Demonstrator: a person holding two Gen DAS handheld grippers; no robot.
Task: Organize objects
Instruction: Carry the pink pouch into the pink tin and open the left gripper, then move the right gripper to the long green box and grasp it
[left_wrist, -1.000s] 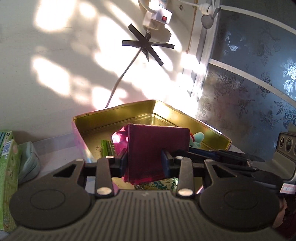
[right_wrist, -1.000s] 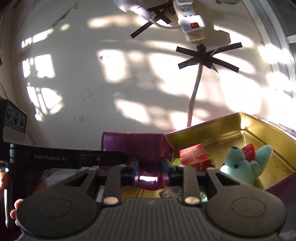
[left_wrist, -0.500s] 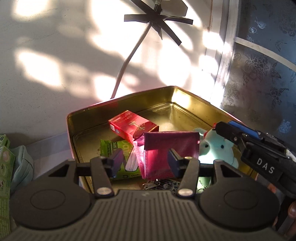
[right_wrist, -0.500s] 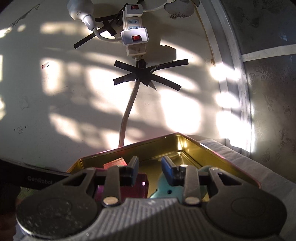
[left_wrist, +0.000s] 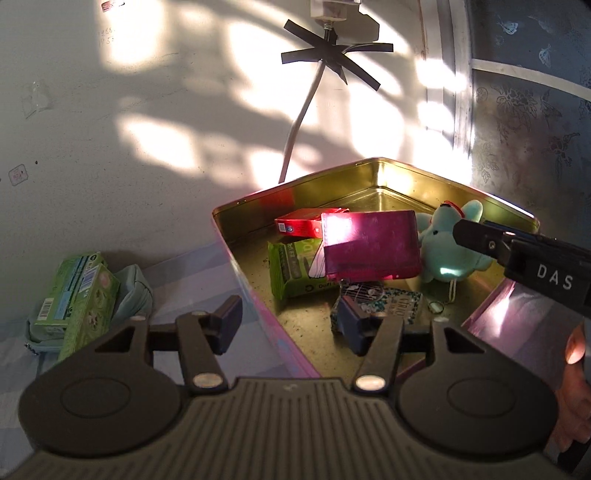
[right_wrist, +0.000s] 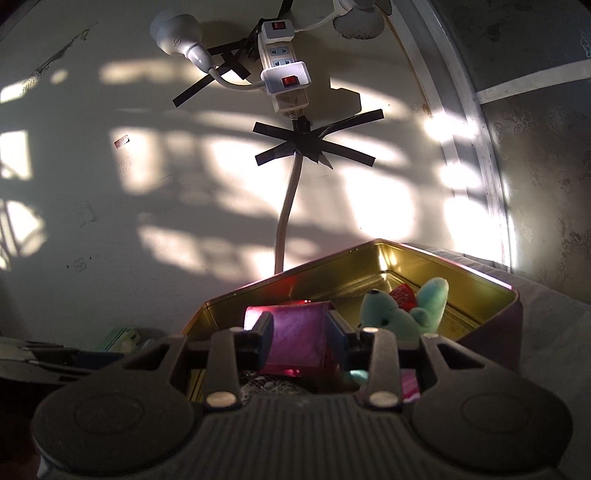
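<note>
While both claws spread, the magenta wallet sits in the tin.
Left claw (left_wrist: 288, 325) is opening with nothing between its fingers; beyond it the glossy, sunlit magenta wallet (left_wrist: 371, 245) leans on a red box (left_wrist: 299, 226) inside the gold tin (left_wrist: 376, 164). Right claw (right_wrist: 301, 338) is opening narrowly around the wallet's edge, beside a teal plush (right_wrist: 402, 308).

A gold-lined tin (left_wrist: 373, 177) stands open on the worktop, one corner toward the wall. A magenta wallet (left_wrist: 373, 245) lies tilted in its middle, propped on a red carton (left_wrist: 297, 225) toward the back wall and a green packet (left_wrist: 291, 269) along the tin's left side. Beside it on the right lies a mint plush toy (left_wrist: 448, 247). A patterned pouch (left_wrist: 391, 304) lies flat on the tin's floor at the near side.
</note>
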